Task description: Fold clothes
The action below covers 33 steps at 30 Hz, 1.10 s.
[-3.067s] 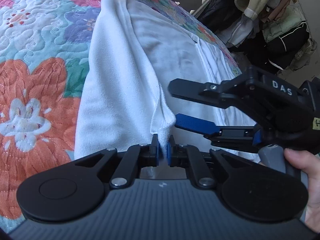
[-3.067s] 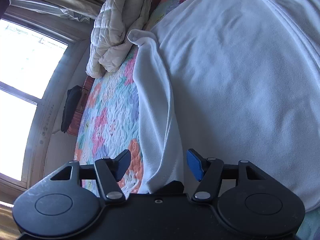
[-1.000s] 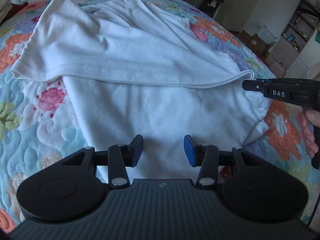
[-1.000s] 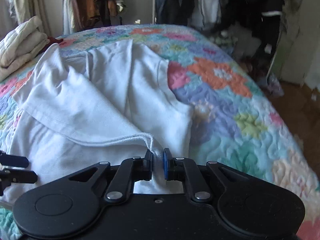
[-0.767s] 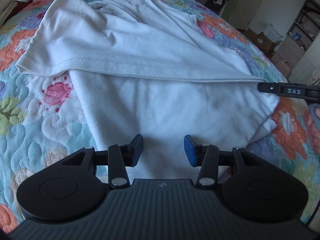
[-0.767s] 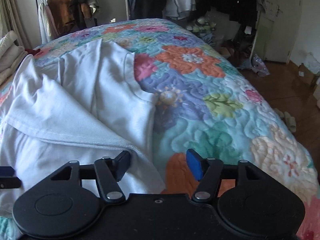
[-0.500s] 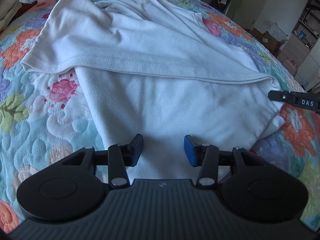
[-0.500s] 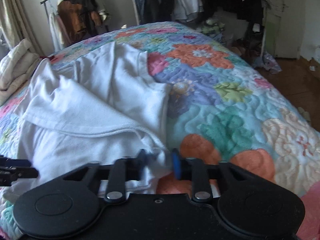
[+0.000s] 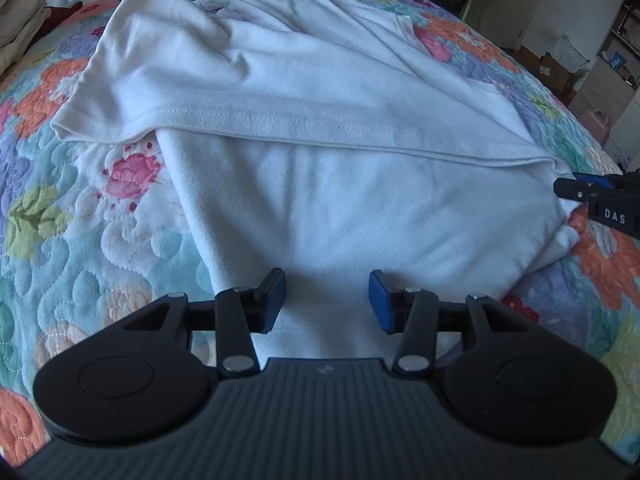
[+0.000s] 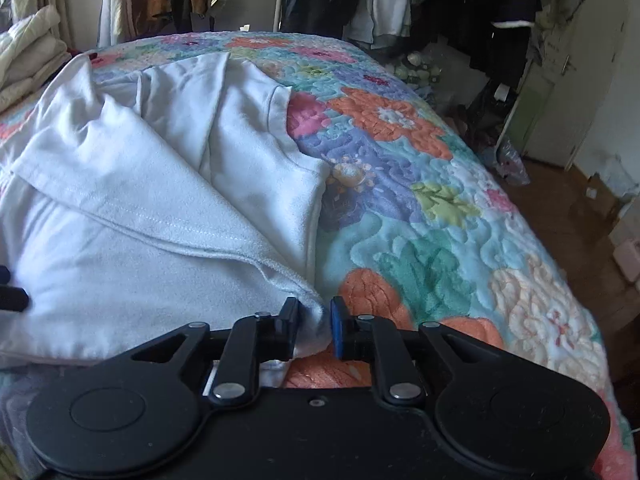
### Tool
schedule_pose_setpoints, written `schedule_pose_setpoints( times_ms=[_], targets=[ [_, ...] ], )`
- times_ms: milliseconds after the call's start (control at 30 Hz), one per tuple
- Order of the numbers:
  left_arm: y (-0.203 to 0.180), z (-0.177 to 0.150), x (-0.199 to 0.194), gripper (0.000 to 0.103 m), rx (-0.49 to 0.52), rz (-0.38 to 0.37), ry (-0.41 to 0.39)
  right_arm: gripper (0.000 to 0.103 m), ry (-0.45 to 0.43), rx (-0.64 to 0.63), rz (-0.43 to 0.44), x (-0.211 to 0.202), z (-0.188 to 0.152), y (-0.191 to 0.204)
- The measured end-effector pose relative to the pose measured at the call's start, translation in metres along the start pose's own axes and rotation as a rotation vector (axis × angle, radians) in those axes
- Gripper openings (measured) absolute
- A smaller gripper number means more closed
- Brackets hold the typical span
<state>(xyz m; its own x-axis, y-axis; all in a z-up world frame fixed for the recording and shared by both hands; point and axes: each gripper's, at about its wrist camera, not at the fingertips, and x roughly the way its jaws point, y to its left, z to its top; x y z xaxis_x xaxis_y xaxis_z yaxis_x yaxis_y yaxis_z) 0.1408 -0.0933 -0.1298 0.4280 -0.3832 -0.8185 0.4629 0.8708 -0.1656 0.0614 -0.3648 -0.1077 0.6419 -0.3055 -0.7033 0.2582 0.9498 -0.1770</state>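
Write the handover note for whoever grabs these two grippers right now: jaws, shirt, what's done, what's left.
Left gripper: jaws open, nothing between them, over the near edge of the white shirt.
Right gripper: jaws opening, with the shirt's right near corner bunched between them; treat that grip as unreliable.
Shirt: lies on the flowered quilt, one layer folded over so its stitched hem runs across the middle.
Done: the first fold-over.
Left: probably square up the corners, smooth the wrinkles at the far end, then the remaining folds.
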Motion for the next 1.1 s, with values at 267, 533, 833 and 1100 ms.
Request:
schedule_pose_setpoints(
  times_ms=[267,533,833,1100],
  targets=[
    [0.010,0.012,-0.037,0.050,-0.004,0.032,-0.035,0.059,-0.186,-0.084,0.029,-0.059,0.029,0.031],
    [0.082,0.036,-0.083,0.055,-0.191,-0.034,-0.201,0.070,-0.223,-0.207,0.489,-0.085,0.090,0.095],
    [0.164,0.055,-0.064,0.055,-0.344,0.084,-0.227,0.073,-0.278,-0.569,0.532,-0.053,0.116,0.211],
    [0.198,0.090,-0.021,0.065,-0.256,0.128,-0.148,0.063,-0.198,-0.602,0.560,0.001,0.136,0.241]
  ],
)
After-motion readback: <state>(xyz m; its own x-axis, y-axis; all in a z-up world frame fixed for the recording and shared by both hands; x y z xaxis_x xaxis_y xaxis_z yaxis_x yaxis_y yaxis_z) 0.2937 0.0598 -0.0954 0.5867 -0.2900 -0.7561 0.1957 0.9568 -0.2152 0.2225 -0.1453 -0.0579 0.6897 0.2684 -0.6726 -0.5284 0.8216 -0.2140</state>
